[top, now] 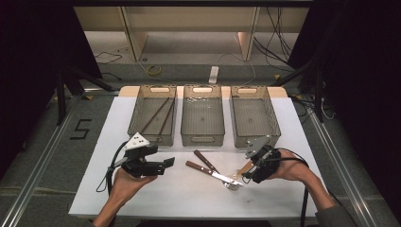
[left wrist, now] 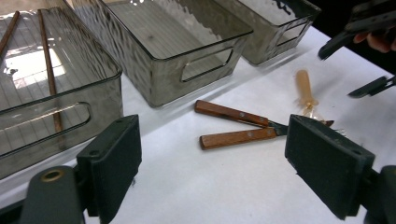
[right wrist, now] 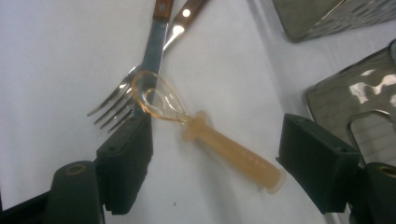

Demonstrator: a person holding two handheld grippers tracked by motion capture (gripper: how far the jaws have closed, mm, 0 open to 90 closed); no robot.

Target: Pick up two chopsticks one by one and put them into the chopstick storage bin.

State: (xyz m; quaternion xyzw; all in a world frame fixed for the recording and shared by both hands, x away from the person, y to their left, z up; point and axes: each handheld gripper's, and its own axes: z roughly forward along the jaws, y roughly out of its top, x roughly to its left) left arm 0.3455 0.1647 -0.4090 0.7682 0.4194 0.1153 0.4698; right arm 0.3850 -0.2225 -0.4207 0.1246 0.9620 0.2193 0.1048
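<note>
The spoon [right wrist: 205,133] is translucent amber plastic with a thick handle; it lies on the white table [right wrist: 56,56], its bowl over the fork [right wrist: 122,100], between the right gripper's [right wrist: 215,163] open jaws. The left gripper [left wrist: 229,168] is open and empty.

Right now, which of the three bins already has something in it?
The left bin: two chopsticks lie in it. The middle bin and right bin look empty.
</note>
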